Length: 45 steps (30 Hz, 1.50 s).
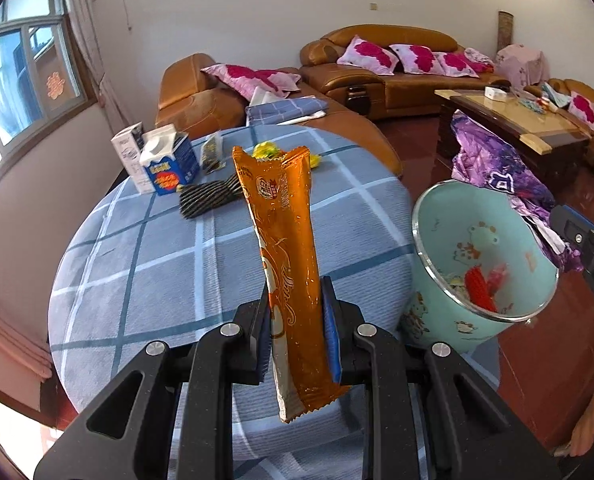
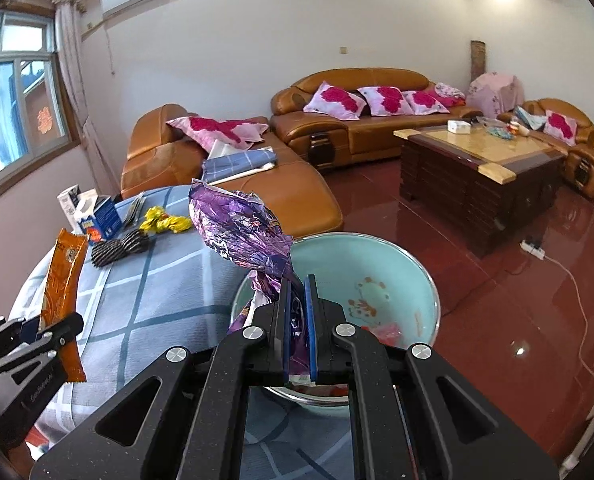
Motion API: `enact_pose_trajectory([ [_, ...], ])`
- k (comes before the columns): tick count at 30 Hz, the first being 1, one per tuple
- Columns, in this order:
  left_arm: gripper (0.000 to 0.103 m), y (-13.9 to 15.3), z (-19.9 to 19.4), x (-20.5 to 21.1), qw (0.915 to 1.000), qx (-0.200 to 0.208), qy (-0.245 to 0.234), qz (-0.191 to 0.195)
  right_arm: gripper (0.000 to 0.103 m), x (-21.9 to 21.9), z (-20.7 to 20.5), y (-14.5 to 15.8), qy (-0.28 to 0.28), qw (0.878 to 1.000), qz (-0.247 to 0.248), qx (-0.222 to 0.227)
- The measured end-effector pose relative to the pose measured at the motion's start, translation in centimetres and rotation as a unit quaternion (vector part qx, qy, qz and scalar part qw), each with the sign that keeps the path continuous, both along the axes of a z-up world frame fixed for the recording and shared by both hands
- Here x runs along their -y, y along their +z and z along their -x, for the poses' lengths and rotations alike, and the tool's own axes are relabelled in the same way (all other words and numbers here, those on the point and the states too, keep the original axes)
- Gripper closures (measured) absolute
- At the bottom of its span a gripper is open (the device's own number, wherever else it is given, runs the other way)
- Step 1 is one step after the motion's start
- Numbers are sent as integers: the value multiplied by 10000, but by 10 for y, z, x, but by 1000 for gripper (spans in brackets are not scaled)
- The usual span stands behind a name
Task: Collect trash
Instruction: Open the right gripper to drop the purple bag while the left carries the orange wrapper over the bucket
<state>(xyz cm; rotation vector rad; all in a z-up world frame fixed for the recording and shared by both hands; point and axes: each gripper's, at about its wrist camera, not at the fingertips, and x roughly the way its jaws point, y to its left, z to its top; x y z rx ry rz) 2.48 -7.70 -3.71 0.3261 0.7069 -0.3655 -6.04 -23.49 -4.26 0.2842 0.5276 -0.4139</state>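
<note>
With my left gripper [image 1: 295, 316] clamped on the long orange plastic wrapper [image 1: 283, 264] above the table and my right gripper [image 2: 296, 320] pinching crumpled purple foil [image 2: 241, 228] over the pale-green bin [image 2: 397, 256], either light piece risked fluttering past the rim.

Orange wrapper [image 1: 285, 264]; purple foil wrapper [image 2: 245, 232]; mint bin [image 1: 493, 240]; blue-checked tablecloth [image 1: 157, 264].
</note>
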Motion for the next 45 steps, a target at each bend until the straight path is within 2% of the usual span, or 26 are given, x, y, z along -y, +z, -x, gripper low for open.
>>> enact_pose_trajectory([
  [11, 81, 6, 0, 40, 9992, 76, -397, -11, 96, 22, 3, -3, -359, 9994, -5, -1],
  [28, 81, 3, 1, 78, 9970, 92, -770, -11, 96, 57, 8, -17, -894, 9959, -94, -98],
  [45, 81, -20, -8, 110, 9946, -124, -1021, -147, 96, 79, -6, -49, -1156, 9915, -127, -584],
])
